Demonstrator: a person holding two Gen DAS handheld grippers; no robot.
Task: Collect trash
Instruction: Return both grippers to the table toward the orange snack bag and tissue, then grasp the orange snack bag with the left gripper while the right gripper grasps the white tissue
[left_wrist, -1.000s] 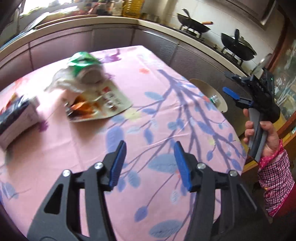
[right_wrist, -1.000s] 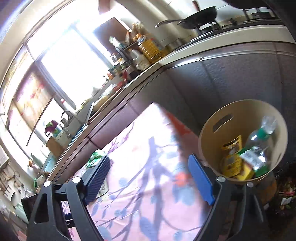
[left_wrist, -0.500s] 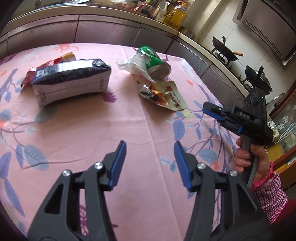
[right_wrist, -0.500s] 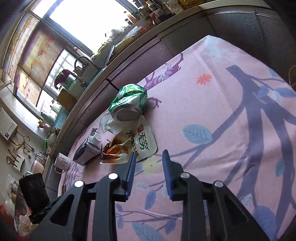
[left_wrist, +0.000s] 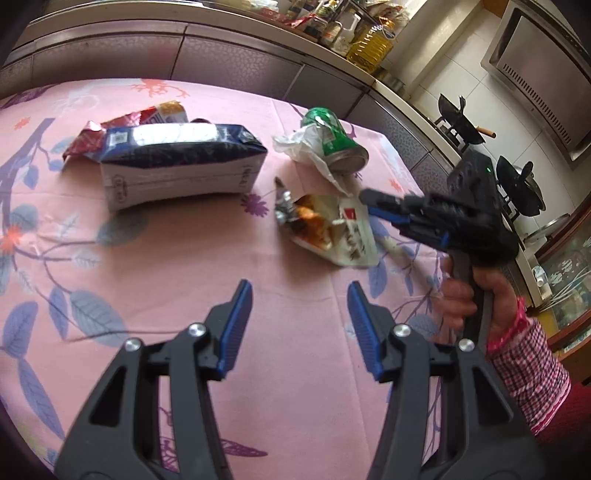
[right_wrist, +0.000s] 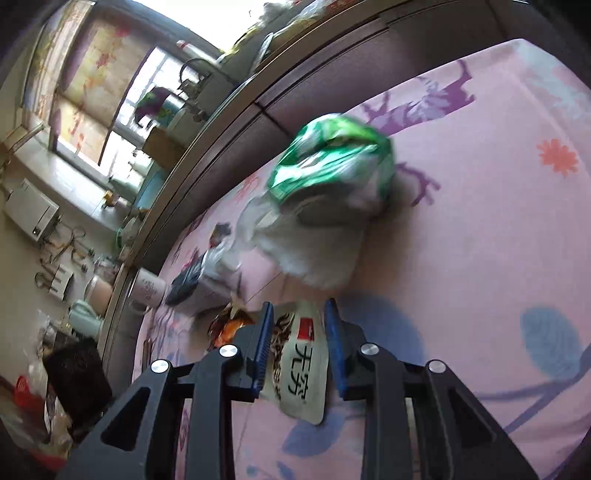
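Note:
Trash lies on a pink flowered tablecloth (left_wrist: 184, 266). A torn white snack wrapper (left_wrist: 332, 232) lies mid-table, with a crushed green can (left_wrist: 336, 142) and a white plastic scrap (left_wrist: 310, 151) behind it. A dark blue and white packet (left_wrist: 177, 162) lies to the left, a red wrapper (left_wrist: 129, 123) behind it. My left gripper (left_wrist: 300, 325) is open and empty above the near table. My right gripper (right_wrist: 297, 339) is partly open, its fingers on either side of the snack wrapper (right_wrist: 299, 369), low over it. The can (right_wrist: 332, 162) is beyond.
A kitchen counter (left_wrist: 221, 29) with bottles curves behind the table. Woks (left_wrist: 458, 122) sit on the stove at the right. A white mug (right_wrist: 147, 291) stands at the table's far left edge in the right wrist view.
My right gripper has moved from near the bin across the table and down to the snack wrapper, its jaws narrowing. My left gripper has swung left toward the trash pile.

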